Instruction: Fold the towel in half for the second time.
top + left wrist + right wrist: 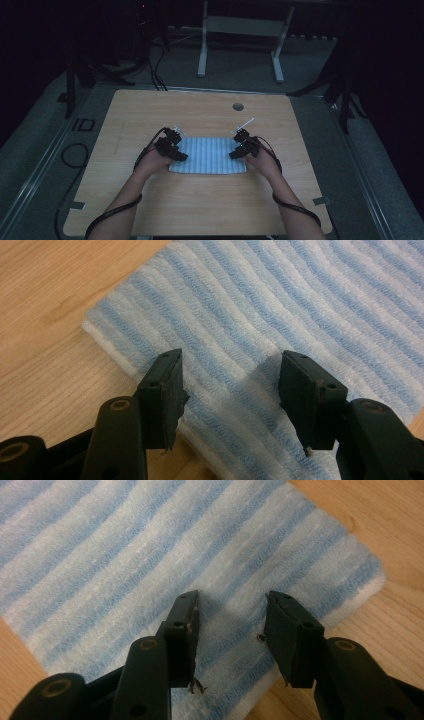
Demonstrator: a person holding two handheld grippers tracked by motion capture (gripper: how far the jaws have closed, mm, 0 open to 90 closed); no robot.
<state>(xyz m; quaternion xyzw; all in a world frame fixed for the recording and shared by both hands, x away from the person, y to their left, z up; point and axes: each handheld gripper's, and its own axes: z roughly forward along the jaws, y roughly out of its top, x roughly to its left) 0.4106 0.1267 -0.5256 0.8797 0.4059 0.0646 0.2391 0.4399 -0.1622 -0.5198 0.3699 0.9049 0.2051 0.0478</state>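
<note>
Fingers (160, 390) of our left gripper (230, 390) spread over the striped towel (210, 155) at 9 o'clock; right gripper (232, 630) spread at 3 o'clock, on the table (200, 107)

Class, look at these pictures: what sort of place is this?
Probably a lab or recording room, not a home: a bare wooden table on grey carpet, dark stands beside it, cables on the floor, and a striped towel.

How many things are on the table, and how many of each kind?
Striped blue-and-white towel: 1
Grippers: 2, the left gripper and the right gripper, both open over the towel
Total: 3
</note>
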